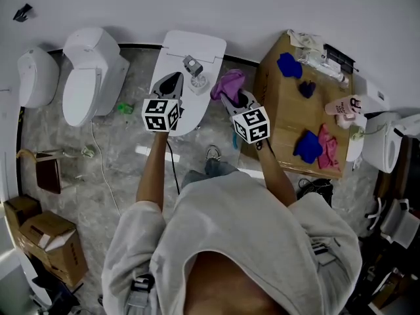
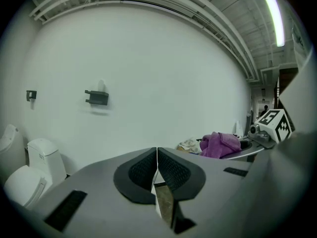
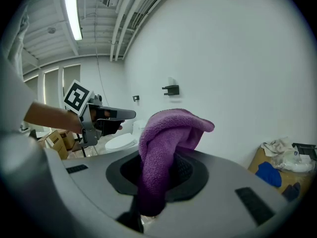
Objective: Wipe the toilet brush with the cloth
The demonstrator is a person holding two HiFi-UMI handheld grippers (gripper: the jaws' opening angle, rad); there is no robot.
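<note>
The toilet brush (image 1: 195,75), grey-handled in a white holder, stands on a white toilet's closed lid (image 1: 197,48) ahead of me. My left gripper (image 1: 170,83) hovers just left of it, jaws shut with nothing between them (image 2: 157,166). My right gripper (image 1: 234,96) is just right of the brush, shut on a purple cloth (image 1: 228,82) that bulges up out of the jaws (image 3: 166,138). The brush is hidden in both gripper views. Each gripper sees the other: the cloth (image 2: 221,144) from the left, the left gripper (image 3: 105,117) from the right.
Another white toilet (image 1: 88,77) and a white fixture (image 1: 36,77) stand at the left. A brown cardboard top (image 1: 279,117) at the right carries blue cloths (image 1: 289,64), a pink cloth (image 1: 328,143) and bottles. Cardboard boxes (image 1: 56,241) sit on the floor, lower left.
</note>
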